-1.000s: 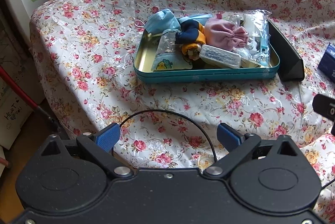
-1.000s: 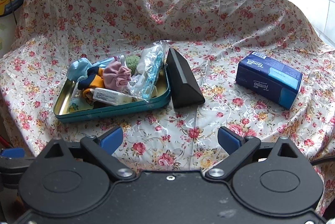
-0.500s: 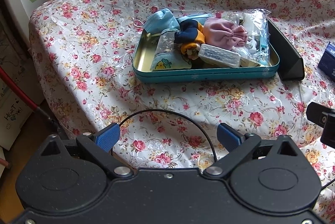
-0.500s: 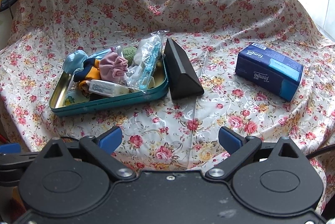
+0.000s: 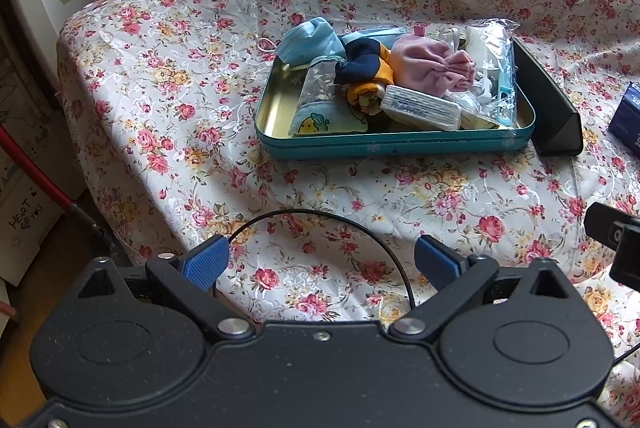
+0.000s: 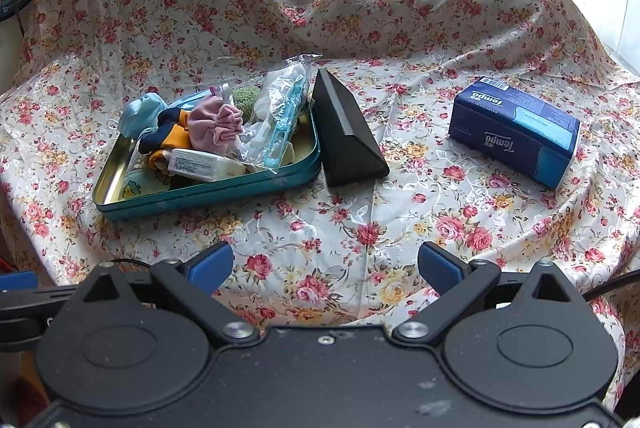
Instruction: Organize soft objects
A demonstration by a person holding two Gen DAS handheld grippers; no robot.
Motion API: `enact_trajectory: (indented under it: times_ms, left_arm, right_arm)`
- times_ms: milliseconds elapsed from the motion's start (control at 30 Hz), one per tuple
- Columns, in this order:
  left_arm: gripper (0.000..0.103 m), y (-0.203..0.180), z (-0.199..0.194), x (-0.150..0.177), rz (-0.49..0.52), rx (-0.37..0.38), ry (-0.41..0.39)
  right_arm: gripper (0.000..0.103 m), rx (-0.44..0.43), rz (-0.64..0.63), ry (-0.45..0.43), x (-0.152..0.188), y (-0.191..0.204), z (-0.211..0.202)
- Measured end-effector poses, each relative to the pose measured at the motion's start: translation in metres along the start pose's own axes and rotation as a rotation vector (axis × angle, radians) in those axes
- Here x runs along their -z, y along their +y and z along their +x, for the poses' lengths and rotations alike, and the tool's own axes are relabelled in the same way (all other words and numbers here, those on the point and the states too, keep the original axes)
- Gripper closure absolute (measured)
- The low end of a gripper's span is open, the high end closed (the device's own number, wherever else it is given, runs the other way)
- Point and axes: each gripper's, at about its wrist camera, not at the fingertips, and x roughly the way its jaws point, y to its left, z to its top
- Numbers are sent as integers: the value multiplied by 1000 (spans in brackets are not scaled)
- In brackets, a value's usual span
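A teal tin tray [image 5: 392, 147] [image 6: 200, 193] sits on the floral cloth. It holds a pink cloth pouch [image 5: 432, 67] [image 6: 216, 125], a navy and orange sock bundle [image 5: 362, 69] [image 6: 166, 137], a blue face mask [image 5: 308, 39] [image 6: 138, 113], a white tissue packet [image 5: 420, 107] [image 6: 200, 163] and a clear plastic bag [image 5: 492, 67] [image 6: 280, 115]. My left gripper [image 5: 322, 262] is open and empty, well short of the tray. My right gripper [image 6: 326, 266] is open and empty, near the cloth's front edge.
A black triangular case [image 6: 344, 139] [image 5: 548, 107] lies against the tray's right side. A blue Tempo tissue pack [image 6: 516, 133] lies at the right. The cloth rises in folds behind. A red pole [image 5: 36, 175] and boxes stand at the left, off the table.
Both grippers have shifted slightly; the right view has drifted so the tray and tissue pack sit a bit lower and more central. Nothing was grasped or moved on the cloth.
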Motion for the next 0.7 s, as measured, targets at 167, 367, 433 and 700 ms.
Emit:
enact_trajectory:
  times_ms: [167, 367, 433, 700]
  left_arm:
    - [6, 0, 0, 0, 2, 1, -1]
    - [6, 0, 0, 0, 1, 0, 1]
    - [6, 0, 0, 0, 1, -1, 1]
    - [6, 0, 1, 0, 0, -2, 2]
  right_arm:
    - [3, 0, 2, 1, 1, 0, 1]
    - [3, 1, 3, 6, 1, 1, 3]
    - [3, 0, 2, 6, 1, 1, 3]
    - [3, 1, 5, 6, 0, 2, 4]
